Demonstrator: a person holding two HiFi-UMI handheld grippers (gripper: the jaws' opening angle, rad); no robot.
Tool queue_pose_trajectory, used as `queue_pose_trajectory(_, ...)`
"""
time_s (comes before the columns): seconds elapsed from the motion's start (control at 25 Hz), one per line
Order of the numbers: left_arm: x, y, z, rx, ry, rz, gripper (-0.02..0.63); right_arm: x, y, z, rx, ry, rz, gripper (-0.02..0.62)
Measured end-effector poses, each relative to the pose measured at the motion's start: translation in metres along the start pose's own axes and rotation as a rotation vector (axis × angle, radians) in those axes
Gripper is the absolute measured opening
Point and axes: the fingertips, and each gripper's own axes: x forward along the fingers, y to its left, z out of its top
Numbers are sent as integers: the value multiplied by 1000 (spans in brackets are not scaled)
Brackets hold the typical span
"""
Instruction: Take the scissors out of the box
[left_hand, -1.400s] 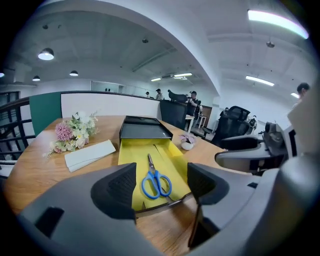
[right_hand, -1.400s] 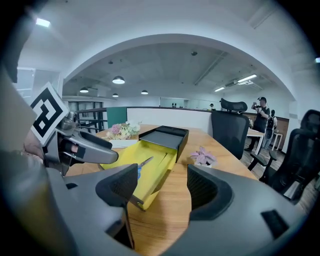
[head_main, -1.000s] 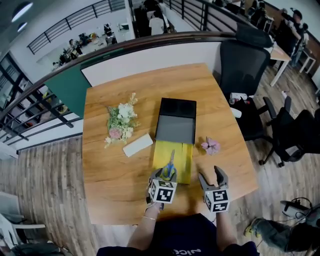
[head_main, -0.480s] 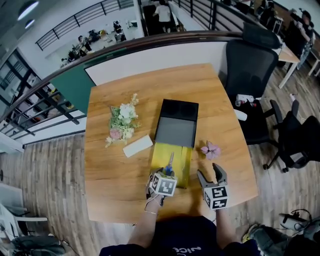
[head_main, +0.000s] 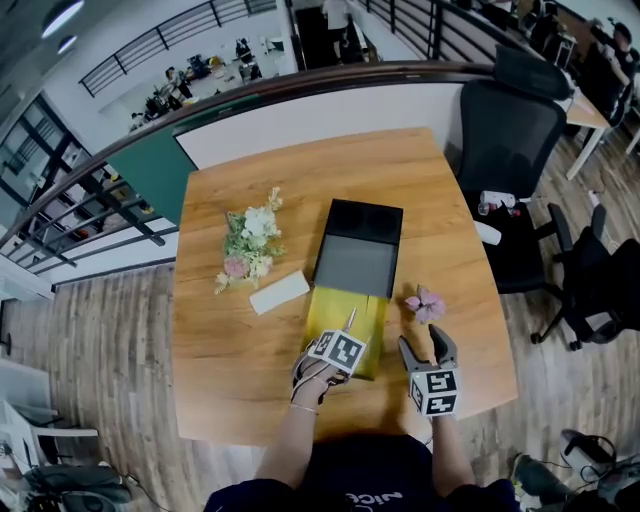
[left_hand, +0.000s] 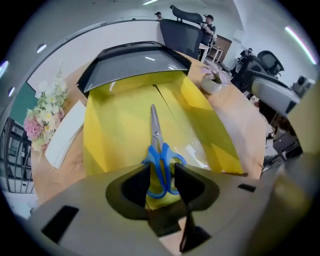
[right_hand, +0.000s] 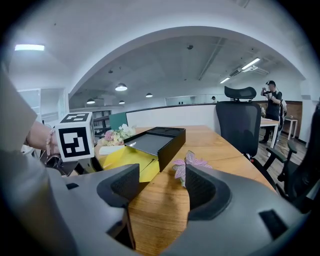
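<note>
Left gripper view: left gripper (left_hand: 161, 175) jaws, just closing, straddle the blue handles of the scissors (left_hand: 155, 131) lying in the yellow box (left_hand: 115, 125), seemingly not yet pinching; right gripper (right_hand: 161, 189) spread, empty

Blue-handled scissors (left_hand: 159, 150), yellow box (left_hand: 120, 125), black lid (head_main: 358, 250), pink flower (head_main: 425, 302)

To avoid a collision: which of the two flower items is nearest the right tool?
The small pink flower, right of the box; the larger white-and-pink bouquet lies left of it.
</note>
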Motion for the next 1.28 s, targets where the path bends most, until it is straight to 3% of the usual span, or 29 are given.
queue_pose_trajectory(0.12, -2, 2, 0, -32, 5, -16, 133, 0, 1, -1, 3, 2, 4, 277)
queue_pose_trajectory(0.28, -4, 1, 1, -3, -4, -5, 94, 1, 3, -2, 6, 6, 10, 258)
queue_pose_trajectory(0.52, -6, 6, 1, -28, -30, -2, 86, -3, 4, -4, -8, 7, 4, 249)
queue_pose_trajectory(0.84, -27, 9, 10, -95, -150, -7, 86, -9, -4, -5, -2, -2, -15, 229)
queue_pose_trajectory(1.0, -48, 19, 12, -142, -228, 19, 86, -9, 3, -2, -18, -10, -1, 229)
queue_pose_trajectory(1.16, -68, 18, 18, -189, -323, -20, 86, -11, 9, 1, -31, -16, 12, 229)
queue_pose_trajectory(1.28, -88, 21, 26, -194, -393, -3, 86, -11, 12, 3, -40, -20, 22, 229)
